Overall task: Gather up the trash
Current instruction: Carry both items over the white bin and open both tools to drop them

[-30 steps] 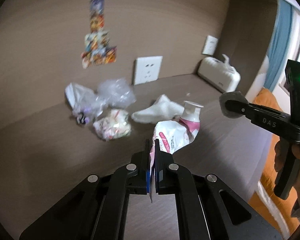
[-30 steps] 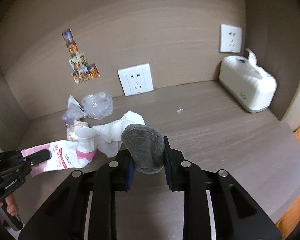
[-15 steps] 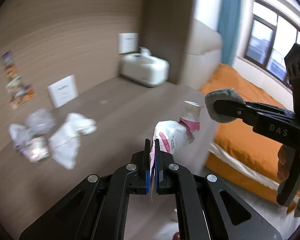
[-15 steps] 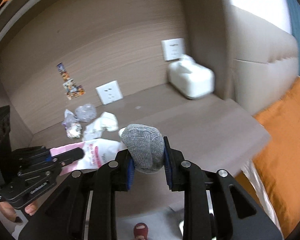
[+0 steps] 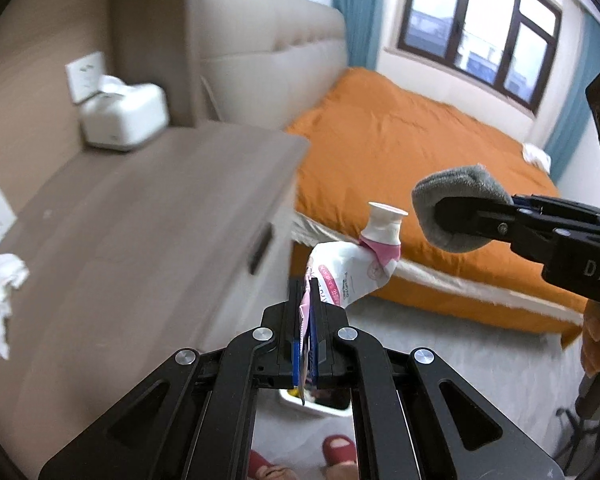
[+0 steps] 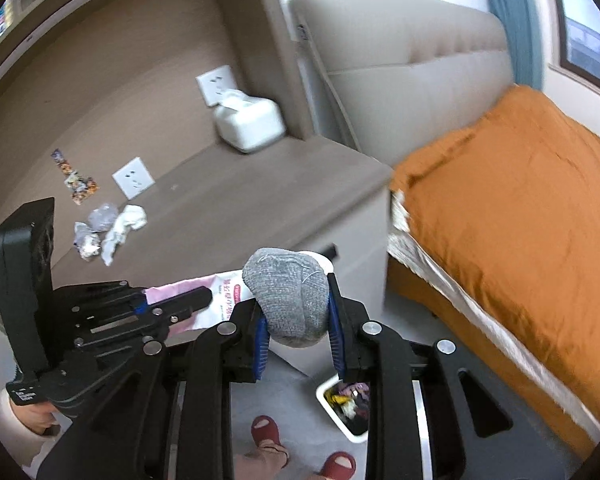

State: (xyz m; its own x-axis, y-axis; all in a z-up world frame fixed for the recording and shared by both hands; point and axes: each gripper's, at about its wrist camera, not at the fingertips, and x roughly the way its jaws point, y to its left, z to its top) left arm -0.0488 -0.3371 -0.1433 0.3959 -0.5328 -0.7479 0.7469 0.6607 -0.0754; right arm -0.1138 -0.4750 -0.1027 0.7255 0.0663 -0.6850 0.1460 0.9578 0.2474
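Note:
My left gripper (image 5: 308,294) is shut on the flat end of a pink-and-white squeeze tube (image 5: 352,268) with a white cap, held out past the cabinet's edge above the floor. The right gripper (image 6: 294,316) is shut on a balled grey sock (image 6: 288,300), just right of the tube (image 6: 216,296). A white trash bin (image 6: 326,396) with colourful rubbish in it stands on the floor below both grippers. On the cabinet top, a crumpled white tissue (image 6: 126,224), clear plastic (image 6: 102,216) and a wrapper (image 6: 86,244) lie near the wall.
A white tissue box (image 6: 248,124) stands at the back of the brown cabinet top (image 6: 260,192). A bed with an orange cover (image 6: 520,220) fills the right side. A person's feet in red slippers (image 6: 266,430) stand on the grey floor beside the bin.
Both grippers have swung right, off the cabinet top towards the bed and floor, carrying the tube and the sock. The bin and slippers have come into view. Both grips are unchanged.

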